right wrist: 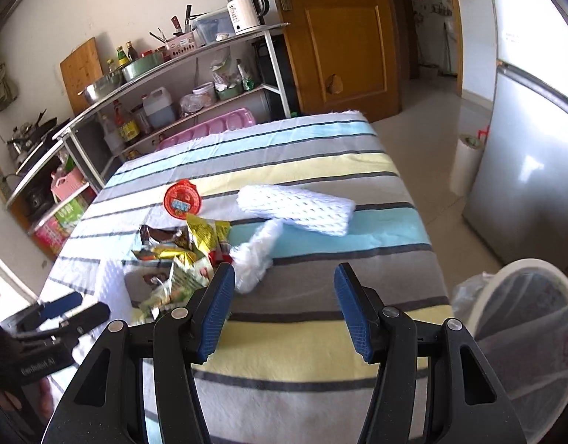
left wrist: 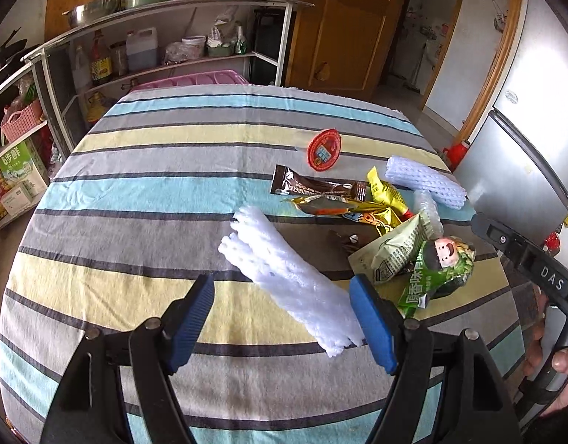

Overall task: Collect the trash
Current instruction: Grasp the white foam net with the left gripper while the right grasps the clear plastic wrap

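Observation:
My left gripper (left wrist: 282,285) stands open over the striped tablecloth (left wrist: 154,192). A white foam net sleeve (left wrist: 269,255) lies slantwise between its blue pads, close to the right pad but not squeezed. To its right is a trash pile: a green snack bag (left wrist: 439,270), a pale green bag (left wrist: 395,251), gold (left wrist: 321,205), brown (left wrist: 317,185) and yellow wrappers (left wrist: 385,188), a red round lid (left wrist: 323,148) and a second foam net (left wrist: 424,181). My right gripper (right wrist: 284,273) is open with only cloth between its fingers. A crumpled white foam piece (right wrist: 254,259) lies just past its left fingertip.
A white bin with a plastic liner (right wrist: 520,333) stands off the table's right side, beside a silver fridge (right wrist: 524,185). A metal shelf (left wrist: 173,11) with bottles, bowls and a kettle lines the far wall. The left gripper (right wrist: 62,310) shows blurred at lower left.

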`<action>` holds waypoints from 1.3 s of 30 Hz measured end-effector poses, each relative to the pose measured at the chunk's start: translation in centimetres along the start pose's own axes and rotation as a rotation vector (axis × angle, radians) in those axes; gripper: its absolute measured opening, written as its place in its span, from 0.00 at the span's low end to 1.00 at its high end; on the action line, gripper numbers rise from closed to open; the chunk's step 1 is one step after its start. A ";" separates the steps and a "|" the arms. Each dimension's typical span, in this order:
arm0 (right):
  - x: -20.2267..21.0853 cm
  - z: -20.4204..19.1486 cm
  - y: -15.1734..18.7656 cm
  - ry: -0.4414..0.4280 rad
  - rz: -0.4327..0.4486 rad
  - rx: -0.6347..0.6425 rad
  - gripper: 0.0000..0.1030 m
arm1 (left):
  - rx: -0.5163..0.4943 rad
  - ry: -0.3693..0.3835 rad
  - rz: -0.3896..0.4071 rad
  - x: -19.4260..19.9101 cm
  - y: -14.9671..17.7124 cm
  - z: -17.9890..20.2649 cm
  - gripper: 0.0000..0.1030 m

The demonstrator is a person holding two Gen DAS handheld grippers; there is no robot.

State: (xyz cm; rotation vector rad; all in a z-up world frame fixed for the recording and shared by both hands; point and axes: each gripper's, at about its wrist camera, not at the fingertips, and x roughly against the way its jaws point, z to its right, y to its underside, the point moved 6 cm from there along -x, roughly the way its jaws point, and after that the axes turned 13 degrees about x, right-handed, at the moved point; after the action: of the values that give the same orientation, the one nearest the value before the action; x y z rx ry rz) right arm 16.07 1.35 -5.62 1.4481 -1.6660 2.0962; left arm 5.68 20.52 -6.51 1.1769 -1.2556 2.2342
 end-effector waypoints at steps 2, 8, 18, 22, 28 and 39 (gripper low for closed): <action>-0.9 -0.2 -0.5 -0.006 -0.007 -0.003 0.55 | 0.005 -0.011 -0.014 -0.5 0.0 -0.1 0.75; -3.2 -0.9 -1.4 -0.024 -0.045 0.003 0.55 | 0.012 -0.010 -0.024 -1.4 -0.2 -0.1 0.75; -5.5 -1.9 -1.6 -0.036 -0.087 0.031 0.53 | 0.083 -0.008 -0.041 -2.1 -0.2 -1.7 0.75; -5.9 -2.1 -1.4 -0.050 -0.094 0.033 0.39 | 0.084 0.001 -0.034 -2.3 -0.4 -1.4 0.69; -6.1 -2.2 -1.3 -0.062 -0.096 0.026 0.26 | 0.080 0.000 -0.022 -2.5 -0.7 -1.0 0.54; -5.5 -1.5 -1.0 -0.050 -0.075 0.009 0.22 | 0.055 0.050 -0.029 -2.3 -0.8 -0.4 0.33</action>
State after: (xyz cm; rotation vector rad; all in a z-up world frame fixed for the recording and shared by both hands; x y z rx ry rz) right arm 18.74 5.46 -8.71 1.5530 -1.5953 2.0473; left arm 7.36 21.58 -8.03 1.1433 -1.1580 2.2765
